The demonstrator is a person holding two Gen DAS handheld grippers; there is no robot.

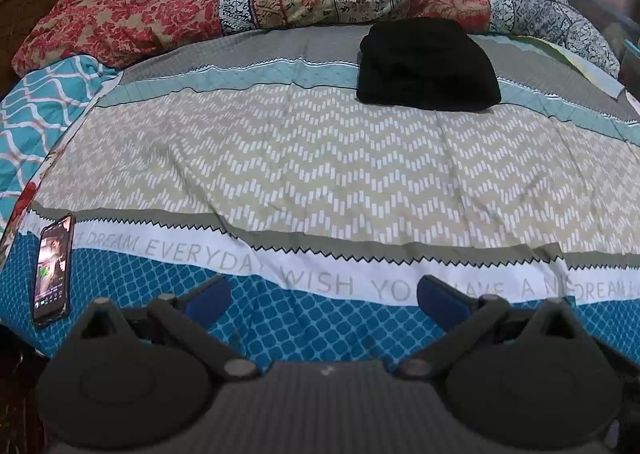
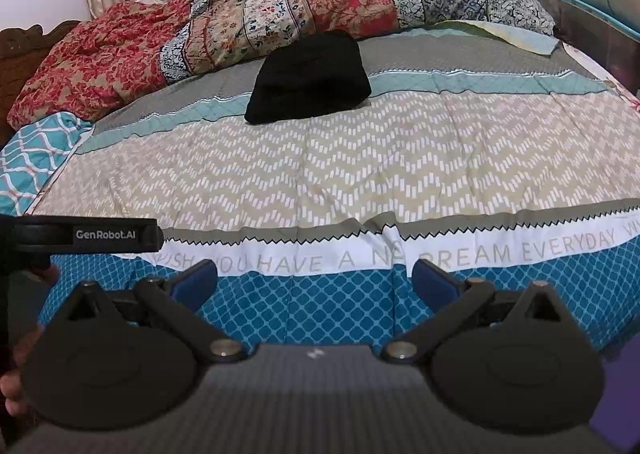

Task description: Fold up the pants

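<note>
The black pants (image 1: 428, 64) lie as a compact folded bundle far back on the bed, on the grey and teal stripes; the right wrist view shows the pants (image 2: 308, 78) left of centre. My left gripper (image 1: 324, 294) hovers open over the blue patterned near edge of the bedspread, far from the pants, with nothing between its blue pads (image 1: 208, 296). My right gripper (image 2: 316, 280) is open too, over the same near strip, with empty space between its blue pads (image 2: 434, 282). The left gripper's body shows as a black bar marked GenRobot.AI (image 2: 86, 236) at the left of the right wrist view.
A phone (image 1: 54, 272) with a lit screen lies on the bedspread's near left corner. A crumpled red and floral quilt (image 1: 240, 2) is heaped along the back, a teal lattice pillow (image 1: 36, 106) at the left. A person's hand (image 2: 16, 378) holds the left gripper.
</note>
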